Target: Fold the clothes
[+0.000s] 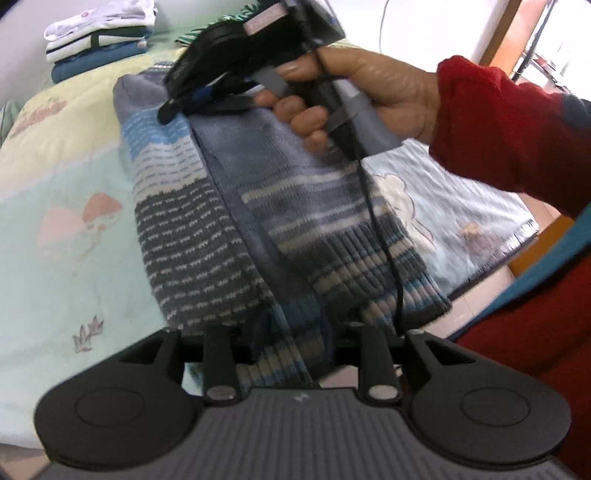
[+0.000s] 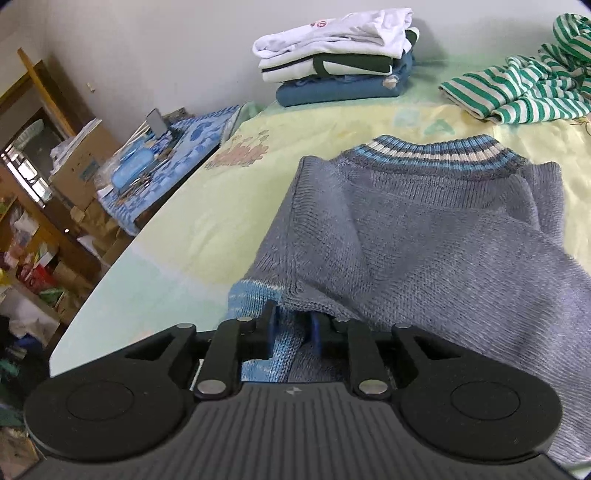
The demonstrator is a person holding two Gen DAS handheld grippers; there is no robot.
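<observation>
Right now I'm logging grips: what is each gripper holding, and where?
Both hold the grey knit sweater: right gripper at its side edge, left gripper at its striped ribbed hem.

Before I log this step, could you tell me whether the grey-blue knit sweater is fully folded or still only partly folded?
Partly folded: the sweater has a sleeve laid across its body, while both grippers pinch its fabric.

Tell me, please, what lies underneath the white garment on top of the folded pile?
Beneath the white garment lie a white-and-dark-green folded piece and a blue one on the bed. Anything deeper inside is covered.
</observation>
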